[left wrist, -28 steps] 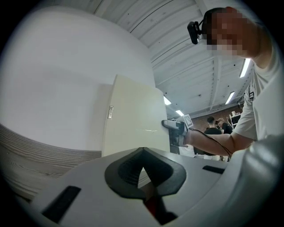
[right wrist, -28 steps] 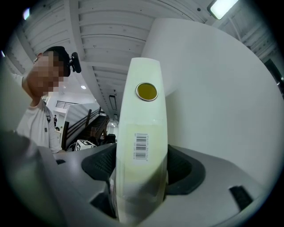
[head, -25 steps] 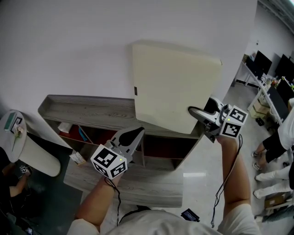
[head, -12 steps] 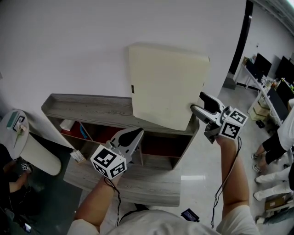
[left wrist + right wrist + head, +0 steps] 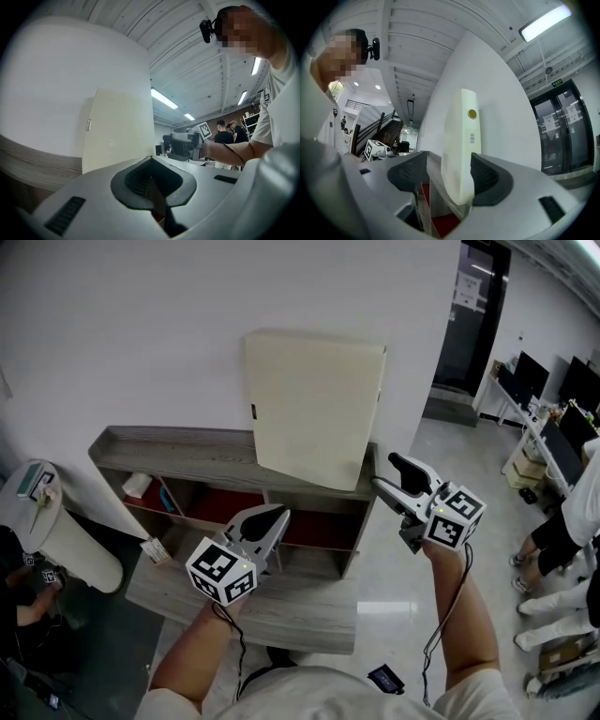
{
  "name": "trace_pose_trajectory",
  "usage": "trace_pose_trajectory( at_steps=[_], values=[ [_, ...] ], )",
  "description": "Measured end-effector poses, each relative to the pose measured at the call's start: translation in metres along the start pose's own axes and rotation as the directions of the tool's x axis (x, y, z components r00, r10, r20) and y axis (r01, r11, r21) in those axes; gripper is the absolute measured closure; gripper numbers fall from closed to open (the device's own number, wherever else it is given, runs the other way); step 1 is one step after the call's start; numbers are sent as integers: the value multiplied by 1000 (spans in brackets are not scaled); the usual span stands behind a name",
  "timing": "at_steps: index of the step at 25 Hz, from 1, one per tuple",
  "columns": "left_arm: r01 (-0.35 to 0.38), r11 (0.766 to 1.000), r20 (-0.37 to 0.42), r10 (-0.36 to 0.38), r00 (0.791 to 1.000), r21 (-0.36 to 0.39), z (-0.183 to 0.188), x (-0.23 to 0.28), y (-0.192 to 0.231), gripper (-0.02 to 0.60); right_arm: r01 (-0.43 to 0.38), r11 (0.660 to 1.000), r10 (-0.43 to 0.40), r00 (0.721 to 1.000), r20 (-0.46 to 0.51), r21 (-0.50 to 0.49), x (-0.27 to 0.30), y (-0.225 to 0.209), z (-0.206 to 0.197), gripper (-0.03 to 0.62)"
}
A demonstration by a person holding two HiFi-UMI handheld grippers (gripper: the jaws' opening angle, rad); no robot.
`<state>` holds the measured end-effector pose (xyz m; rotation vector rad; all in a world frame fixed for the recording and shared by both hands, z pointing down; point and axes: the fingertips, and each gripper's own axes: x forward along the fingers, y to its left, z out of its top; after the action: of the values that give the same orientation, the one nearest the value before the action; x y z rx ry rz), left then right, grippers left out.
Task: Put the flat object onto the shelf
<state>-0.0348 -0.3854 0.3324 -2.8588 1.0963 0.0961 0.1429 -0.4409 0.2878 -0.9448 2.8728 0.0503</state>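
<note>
The flat object, a cream rectangular panel, stands on edge on top of the grey wooden shelf and leans against the white wall. My right gripper hangs open just right of the panel's lower right corner, with nothing held. In the right gripper view the panel shows edge-on beyond the spread jaws of that gripper. My left gripper is shut and empty in front of the shelf, below the panel. The left gripper view shows the panel ahead of the shut gripper.
The shelf's compartments hold a white box and a blue item. A grey board lies low in front of the shelf. A round white table stands at the left. Desks with monitors and people stand at the right.
The panel has moved left and come to rest upright on the shelf top against the wall. My right gripper has let go of its right edge and drawn back. The left gripper has barely moved.
</note>
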Motion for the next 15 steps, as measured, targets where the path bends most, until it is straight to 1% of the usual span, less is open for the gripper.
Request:
trace_pose_trajectory(
  at_steps=[4,8,10,12,15],
  values=[
    [-8,1000,-6,8,1000,-9,-8,-5,-26,566,5,1000,-4,1000,28,-29,-24,28,-13,374],
    [-18,1000,-17,17,1000,-23,-20,-10,-51,566,17,997,-17,1000,13,-74,-47,55,-32,443],
    [-23,999,-23,23,999,-30,-26,-14,-61,566,8,995,-8,1000,7,-95,-57,70,-41,482],
    [-27,999,-31,26,999,-34,-34,-16,-70,566,-16,993,17,1000,7,-113,-66,86,-48,544],
    [-23,999,-42,22,999,-41,-46,-19,-86,566,-37,992,38,999,3,-119,-79,106,-60,560]
  ],
)
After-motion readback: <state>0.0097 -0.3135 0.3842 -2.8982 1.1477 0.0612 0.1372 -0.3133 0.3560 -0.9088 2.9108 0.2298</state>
